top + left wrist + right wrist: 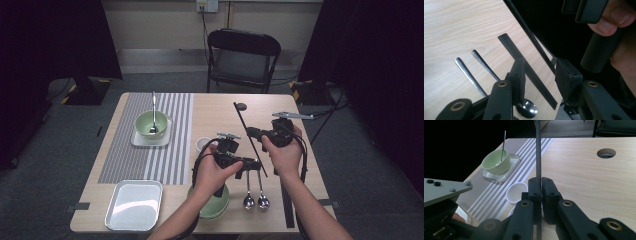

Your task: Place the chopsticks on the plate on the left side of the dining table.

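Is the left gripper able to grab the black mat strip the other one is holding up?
Probably yes. The left gripper has open jaws, and the black strip pinched by the right gripper hangs just beyond them with nothing between.

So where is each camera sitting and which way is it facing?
High view: above the person's side, looking forward and down on the light wooden table; both forearms enter from below.
Left gripper view: rides the left gripper, fingers apart around the thin black strip, above two steel spoons.
Right gripper view: rides the right gripper, shut on the strip, facing the pale green bowl.
All three views share the strip.
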